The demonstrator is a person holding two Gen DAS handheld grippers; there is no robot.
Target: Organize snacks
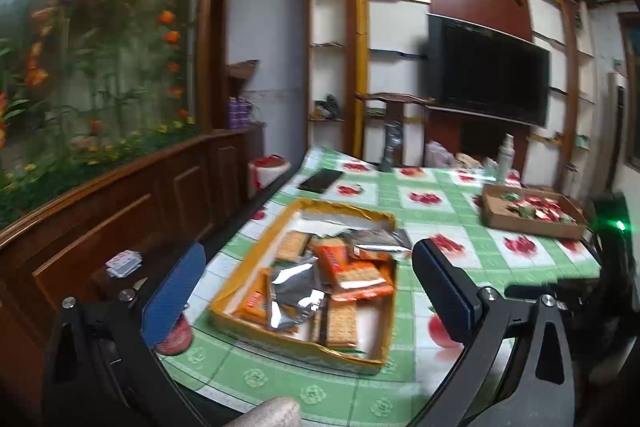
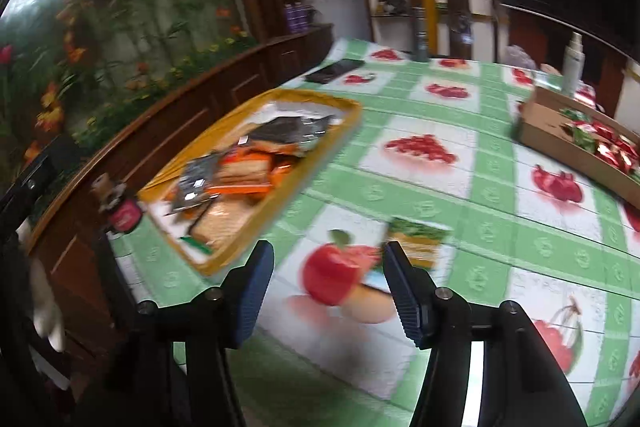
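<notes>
A yellow tray (image 1: 296,345) on the fruit-print tablecloth holds orange cracker packets (image 1: 352,267) and silver foil wrappers (image 1: 292,287). My left gripper (image 1: 310,287) hangs open and wide in front of it, with nothing between its blue pads. In the right wrist view the same tray (image 2: 348,123) lies ahead to the left. My right gripper (image 2: 330,291) is open over an apple print and holds nothing. A cardboard box (image 1: 532,227) (image 2: 552,139) of red and green sweets (image 2: 604,143) stands at the right. A small green-and-yellow patch (image 2: 420,239) past the right finger is a packet or a print; I cannot tell which.
A dark phone (image 1: 320,180) (image 2: 334,71) lies at the far left of the table and a spray bottle (image 1: 506,153) (image 2: 572,63) at the far right. A red jar (image 2: 124,215) stands at the near left corner. Wooden panelling runs along the left.
</notes>
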